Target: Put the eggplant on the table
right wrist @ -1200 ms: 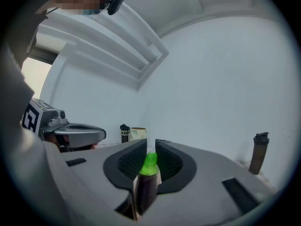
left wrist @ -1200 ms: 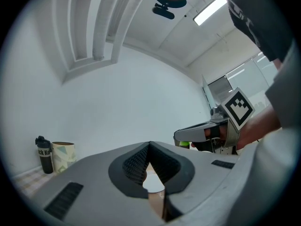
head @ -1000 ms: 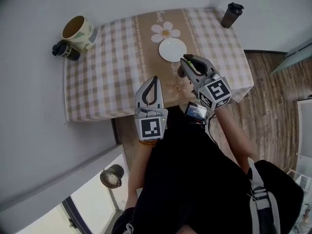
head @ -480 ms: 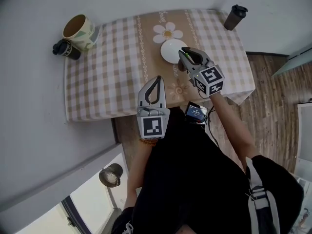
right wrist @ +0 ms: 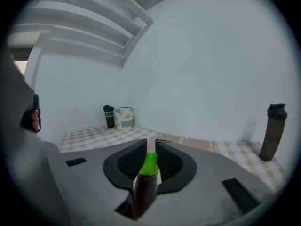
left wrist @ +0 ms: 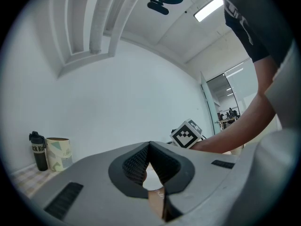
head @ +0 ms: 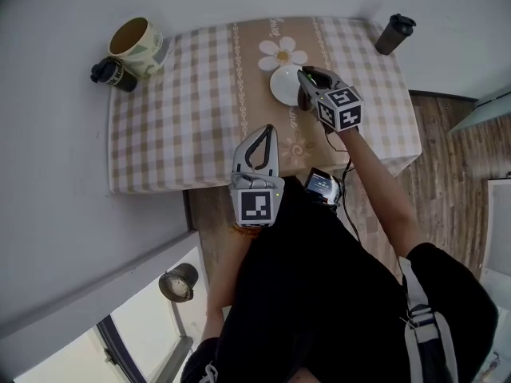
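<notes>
A dark purple eggplant (right wrist: 146, 185) with a green cap stands between the jaws of my right gripper (right wrist: 150, 144), which is shut on it. In the head view that right gripper (head: 307, 74) hangs over the right edge of a white plate (head: 279, 84) on the checked tablecloth (head: 184, 110), and the eggplant (head: 303, 100) shows dark beneath the jaws. My left gripper (head: 267, 129) hovers at the table's near edge, shut with nothing in it. In the left gripper view, the left gripper (left wrist: 149, 144) has its jaws meeting at the tips.
A large patterned mug (head: 137, 45) and a small black bottle (head: 112, 72) stand at the far left corner. A dark tumbler (head: 395, 33) stands at the far right corner. A daisy print (head: 283, 54) lies beyond the plate. Wooden floor shows right of the table.
My right gripper has carried the eggplant away from the person and downward, from the table's near middle to the plate's edge. The left gripper has stayed in place.
</notes>
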A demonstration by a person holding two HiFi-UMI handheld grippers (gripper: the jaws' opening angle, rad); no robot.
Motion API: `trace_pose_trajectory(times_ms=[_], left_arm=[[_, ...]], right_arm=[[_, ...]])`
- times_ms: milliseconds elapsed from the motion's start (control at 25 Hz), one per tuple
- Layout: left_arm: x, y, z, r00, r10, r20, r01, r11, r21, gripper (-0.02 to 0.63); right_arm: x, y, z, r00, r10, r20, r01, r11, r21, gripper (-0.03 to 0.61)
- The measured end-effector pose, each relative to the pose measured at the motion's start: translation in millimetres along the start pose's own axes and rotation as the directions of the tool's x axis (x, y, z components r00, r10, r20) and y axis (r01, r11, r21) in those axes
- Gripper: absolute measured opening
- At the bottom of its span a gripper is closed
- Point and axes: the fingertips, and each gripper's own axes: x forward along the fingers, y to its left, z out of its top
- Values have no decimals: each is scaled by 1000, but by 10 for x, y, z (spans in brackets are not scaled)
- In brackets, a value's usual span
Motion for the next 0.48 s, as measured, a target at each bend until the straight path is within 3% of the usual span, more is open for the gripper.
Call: trace_pose_trajectory(times_ms=[120, 280, 480], left_arm=[[-79, -93, -81, 1000, -16, -3, 16, 1000, 11, 3], [-636, -365, -501, 998, -45, 47, 43, 998, 37, 3], [2, -127, -172, 999, -19, -29, 19, 1000, 4, 3]], right_arm=[[73, -41, -165, 1000, 3, -23, -2, 999, 32, 63], [-88, 169, -588, 1000, -25, 11, 25, 998, 55, 63], [478, -275, -337, 994, 40, -106, -24, 990, 142, 63]])
